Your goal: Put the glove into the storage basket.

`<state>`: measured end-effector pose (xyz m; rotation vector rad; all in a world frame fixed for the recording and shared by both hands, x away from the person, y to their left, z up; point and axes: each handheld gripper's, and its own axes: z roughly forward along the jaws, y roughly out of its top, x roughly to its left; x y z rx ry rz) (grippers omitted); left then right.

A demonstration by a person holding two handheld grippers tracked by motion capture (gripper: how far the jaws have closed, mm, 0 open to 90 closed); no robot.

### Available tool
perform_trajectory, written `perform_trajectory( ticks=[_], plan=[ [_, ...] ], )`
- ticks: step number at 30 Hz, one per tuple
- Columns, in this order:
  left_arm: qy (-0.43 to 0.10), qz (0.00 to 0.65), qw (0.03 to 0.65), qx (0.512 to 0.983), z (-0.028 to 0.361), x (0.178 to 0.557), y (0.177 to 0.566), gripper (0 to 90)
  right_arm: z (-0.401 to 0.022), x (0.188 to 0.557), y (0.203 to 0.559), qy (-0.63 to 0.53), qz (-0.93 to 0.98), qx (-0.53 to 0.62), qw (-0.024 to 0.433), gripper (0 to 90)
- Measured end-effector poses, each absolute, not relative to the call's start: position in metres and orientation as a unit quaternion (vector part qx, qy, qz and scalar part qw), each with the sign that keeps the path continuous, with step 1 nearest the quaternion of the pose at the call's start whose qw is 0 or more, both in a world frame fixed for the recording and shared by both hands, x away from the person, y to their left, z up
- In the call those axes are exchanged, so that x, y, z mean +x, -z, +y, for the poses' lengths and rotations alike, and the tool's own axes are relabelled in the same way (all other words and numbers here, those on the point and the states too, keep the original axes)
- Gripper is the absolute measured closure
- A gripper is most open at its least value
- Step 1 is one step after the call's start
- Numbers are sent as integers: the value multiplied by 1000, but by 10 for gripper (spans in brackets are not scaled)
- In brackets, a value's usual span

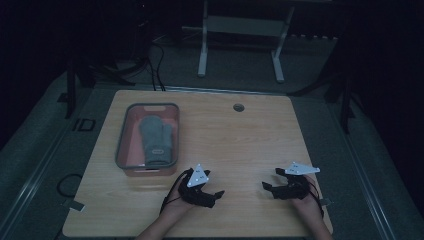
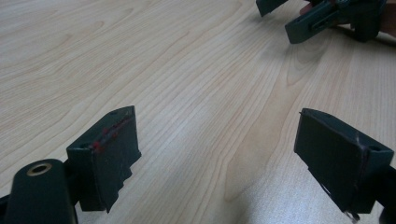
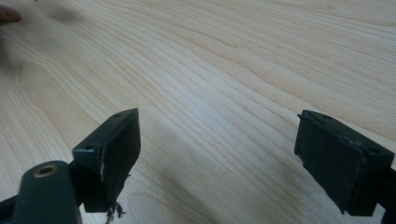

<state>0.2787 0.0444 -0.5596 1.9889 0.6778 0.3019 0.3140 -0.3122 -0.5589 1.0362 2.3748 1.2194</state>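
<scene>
A grey mitten (image 1: 155, 139) lies inside a pink tray with a grey rim (image 1: 120, 145) at the left of the wooden table (image 1: 240, 140). My left gripper (image 1: 212, 192) rests low near the front edge, right of the tray, jaws wide apart with bare wood between them (image 2: 217, 154). My right gripper (image 1: 272, 181) sits near the front right, also open over bare wood (image 3: 217, 149). In the left gripper view the right gripper (image 2: 299, 18) shows at the top right, pointing toward mine.
A round cable hole (image 1: 238, 107) sits near the table's far edge. Behind the table stand white desk legs (image 1: 202, 45) and cables on the grey floor. A fingertip (image 3: 8, 13) shows at the top left of the right gripper view.
</scene>
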Motion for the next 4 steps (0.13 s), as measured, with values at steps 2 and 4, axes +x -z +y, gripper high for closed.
perform_trajectory(
  ticks=[2, 4],
  plan=[
    [-124, 277, 488, 818, 45, 279, 559, 143, -313, 314, 559, -422, 821, 358, 138, 144],
    [-122, 278, 490, 817, 45, 279, 559, 143, -313, 314, 559, -424, 820, 360, 137, 144]
  ],
)
